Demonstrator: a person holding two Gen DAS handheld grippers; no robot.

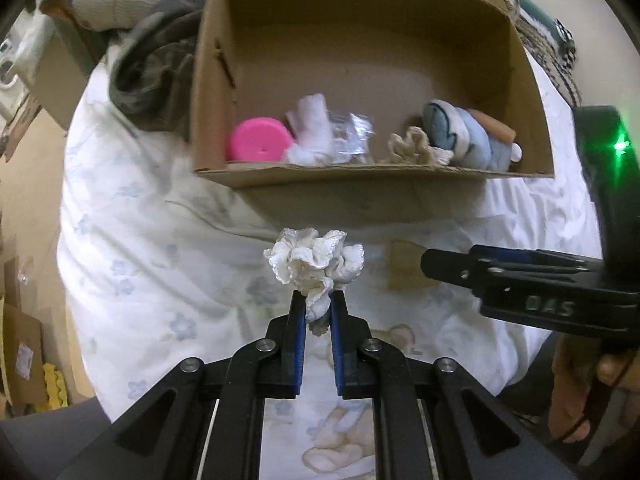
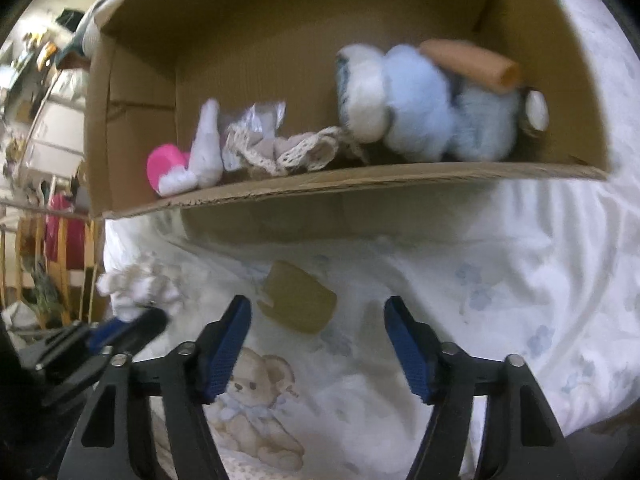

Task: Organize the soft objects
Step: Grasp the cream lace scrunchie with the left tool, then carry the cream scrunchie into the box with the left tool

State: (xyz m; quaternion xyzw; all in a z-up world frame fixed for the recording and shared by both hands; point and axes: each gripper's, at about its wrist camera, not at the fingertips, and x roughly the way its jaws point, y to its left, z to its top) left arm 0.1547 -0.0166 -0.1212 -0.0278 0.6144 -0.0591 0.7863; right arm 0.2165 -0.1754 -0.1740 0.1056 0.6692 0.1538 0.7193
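Box point(image 1: 400, 196) beyond, perhaps cardboard scrap point(image 2: 298, 300) between.

Cardboard box point(image 1: 400, 200): matt brown corrugated paperboard, raw edges. White scrunchie point(image 1: 314, 262), frame centre: satin-like cloth, slight sheen, ruffled. Bed sheet point(image 1: 160, 240): soft matt printed cotton. Blue plush toy point(image 2: 420, 104), upper right: fuzzy pile. Pink lid point(image 1: 260, 140): smooth plastic.

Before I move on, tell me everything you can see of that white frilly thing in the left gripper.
The white ruffled scrunchie looks like soft bunched fabric with scalloped, beaded-looking edges, cream-white. The left gripper is shut on its lower fold, so the ruffles fan out above the fingertips. It hangs over the white bedsheet, short of the cardboard box, touching nothing else visible.
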